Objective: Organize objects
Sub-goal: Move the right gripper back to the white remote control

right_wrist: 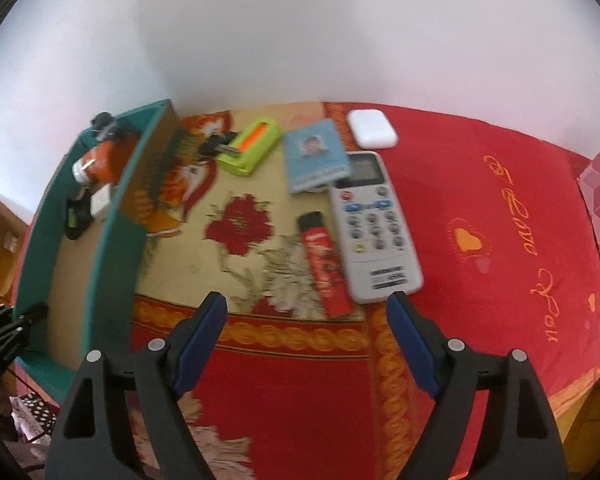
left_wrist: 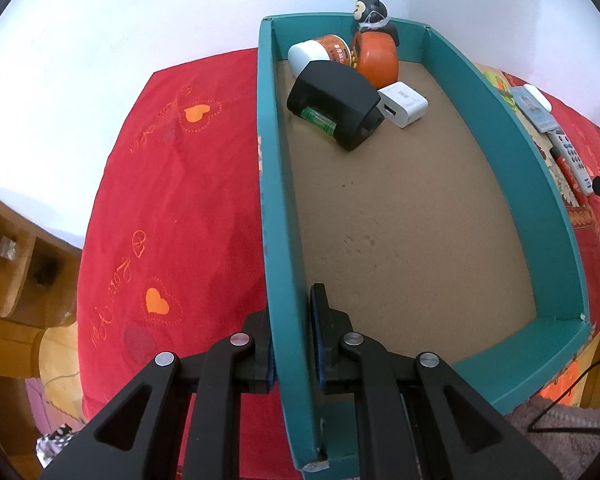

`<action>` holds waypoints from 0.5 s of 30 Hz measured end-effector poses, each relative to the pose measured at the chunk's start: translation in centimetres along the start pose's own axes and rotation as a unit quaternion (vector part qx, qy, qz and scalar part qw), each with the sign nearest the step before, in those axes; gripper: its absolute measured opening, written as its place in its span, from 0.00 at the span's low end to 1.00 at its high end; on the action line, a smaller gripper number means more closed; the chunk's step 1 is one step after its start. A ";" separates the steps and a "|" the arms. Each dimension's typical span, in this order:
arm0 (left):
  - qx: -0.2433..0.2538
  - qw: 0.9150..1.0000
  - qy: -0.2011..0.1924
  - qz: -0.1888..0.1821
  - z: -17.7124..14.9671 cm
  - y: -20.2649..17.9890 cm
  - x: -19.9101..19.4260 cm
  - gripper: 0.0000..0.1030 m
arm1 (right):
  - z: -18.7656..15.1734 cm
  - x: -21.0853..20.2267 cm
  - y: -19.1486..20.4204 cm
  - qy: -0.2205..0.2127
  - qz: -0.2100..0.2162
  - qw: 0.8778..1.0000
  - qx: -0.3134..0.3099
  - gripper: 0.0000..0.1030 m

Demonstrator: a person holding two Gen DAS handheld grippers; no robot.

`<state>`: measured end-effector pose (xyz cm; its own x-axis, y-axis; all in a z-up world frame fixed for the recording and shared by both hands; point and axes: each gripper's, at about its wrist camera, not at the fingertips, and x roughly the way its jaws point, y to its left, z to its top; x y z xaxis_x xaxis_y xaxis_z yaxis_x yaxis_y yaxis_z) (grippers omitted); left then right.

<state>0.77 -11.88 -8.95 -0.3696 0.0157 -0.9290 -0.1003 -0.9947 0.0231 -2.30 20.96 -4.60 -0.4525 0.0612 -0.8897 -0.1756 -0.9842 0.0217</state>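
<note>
Teal box (left_wrist: 548, 184) wall pinched by left gripper (left_wrist: 294, 320); right gripper (right_wrist: 306, 320) angled down, spread wide, nothing held.

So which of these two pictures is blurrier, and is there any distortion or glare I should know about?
Right wrist view: softer, with motion blur on the remote control and red lighter. Left wrist view: sharp on the black charger, though fisheye distortion bows the teal box walls. Both views: washed-out white wall, dark corners.
</note>
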 end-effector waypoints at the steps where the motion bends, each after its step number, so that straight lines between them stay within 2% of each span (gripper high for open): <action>1: 0.002 1.000 0.000 0.002 0.0 -0.1 0.0 0.13 | 0.2 0.1 -0.3 0.001 -0.001 1.000 0.001 0.81; 8: -0.030 0.999 0.011 -0.006 0.0 0.4 0.1 0.13 | 2.6 2.5 -4.0 0.000 0.000 1.000 0.023 0.81; 15: -0.035 0.999 0.003 0.002 -0.4 0.3 -0.1 0.13 | 4.3 5.0 -5.2 0.014 -0.010 1.000 0.006 0.80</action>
<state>1.12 -12.21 -8.99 -0.3650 0.0106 -0.9310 -0.0344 -0.9994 0.0021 -7.44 27.14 -7.19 -0.4248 0.0754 -0.9022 -0.1948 -0.9808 0.0097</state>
